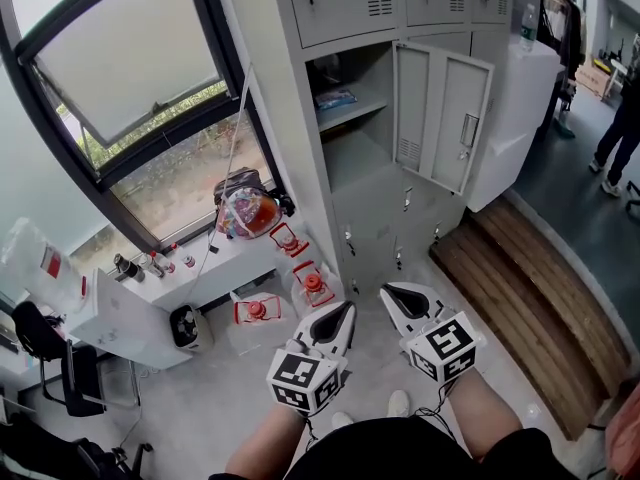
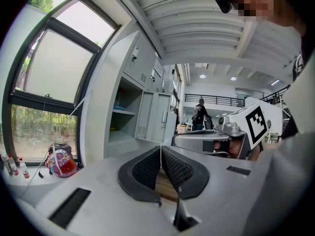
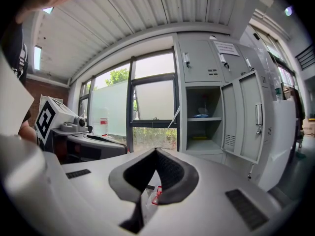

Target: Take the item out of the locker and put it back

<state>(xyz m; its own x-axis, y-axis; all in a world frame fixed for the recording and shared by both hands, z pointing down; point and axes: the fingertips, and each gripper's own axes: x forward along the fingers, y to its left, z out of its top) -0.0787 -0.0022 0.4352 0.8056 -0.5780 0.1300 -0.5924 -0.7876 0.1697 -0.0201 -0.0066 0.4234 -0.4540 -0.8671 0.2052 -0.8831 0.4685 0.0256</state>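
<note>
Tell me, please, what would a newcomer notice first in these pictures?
The grey locker's open compartment stands out, top centre, its door swung right and a blue item on its shelf. Low in the head view, the left gripper and right gripper point toward it, fingers shut. A colourful bag lies on the window ledge.

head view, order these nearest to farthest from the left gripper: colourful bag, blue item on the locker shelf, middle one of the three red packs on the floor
From the left gripper:
1. middle red pack, on the floor just ahead of its fingers.
2. colourful bag, on the window ledge, ahead and left.
3. blue item, up on the locker shelf, farthest.
</note>
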